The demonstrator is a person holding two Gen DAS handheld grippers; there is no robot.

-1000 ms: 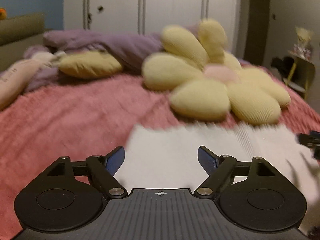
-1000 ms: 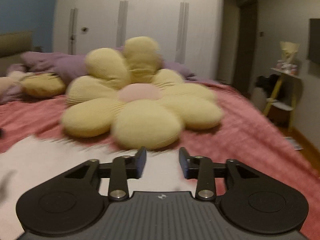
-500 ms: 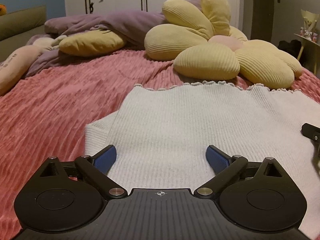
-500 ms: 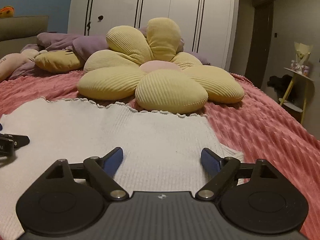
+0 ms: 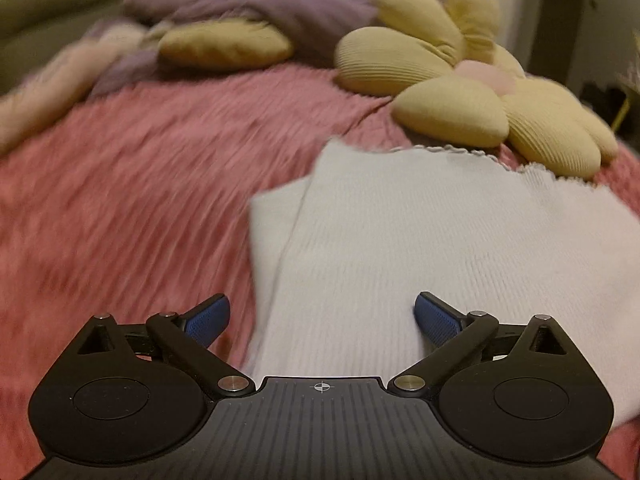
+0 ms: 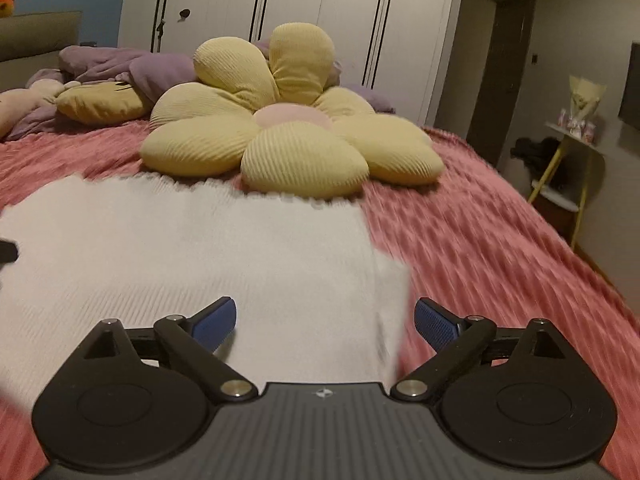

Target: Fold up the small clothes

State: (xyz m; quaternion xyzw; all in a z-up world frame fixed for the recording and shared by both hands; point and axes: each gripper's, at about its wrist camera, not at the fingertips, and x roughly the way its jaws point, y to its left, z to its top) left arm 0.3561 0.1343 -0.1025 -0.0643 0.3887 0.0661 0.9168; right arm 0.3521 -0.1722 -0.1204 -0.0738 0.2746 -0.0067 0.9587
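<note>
- Across the lower middle of both views lies the white knit top (image 5: 420, 240), spread flat on the pink bedspread (image 5: 140, 200), its frilled hem at the far edge against the yellow flower cushion (image 6: 280, 140).
- Ribbed and thin, this one looks light and floppy: I'd expect it to drape and sag from any pinch, with no stiffness to help a fold along, and the plush cover beneath may drag at it.
- One sleeve pokes out at centre left in the left view, the other at lower right in the right view; those sleeve edges and the near corners look the best places to pinch, two layers together.
- Left tongs (image 5: 322, 316) have just been opening and stand wide, straddling the garment's left edge, one pad over the bedspread, one over the knit, gripping nothing.
- Right tongs (image 6: 324, 320) have just been spreading too, wide over the right edge, empty.
- Further back, top left: purple bedding (image 6: 120, 64) and white wardrobe doors (image 6: 320, 8).
</note>
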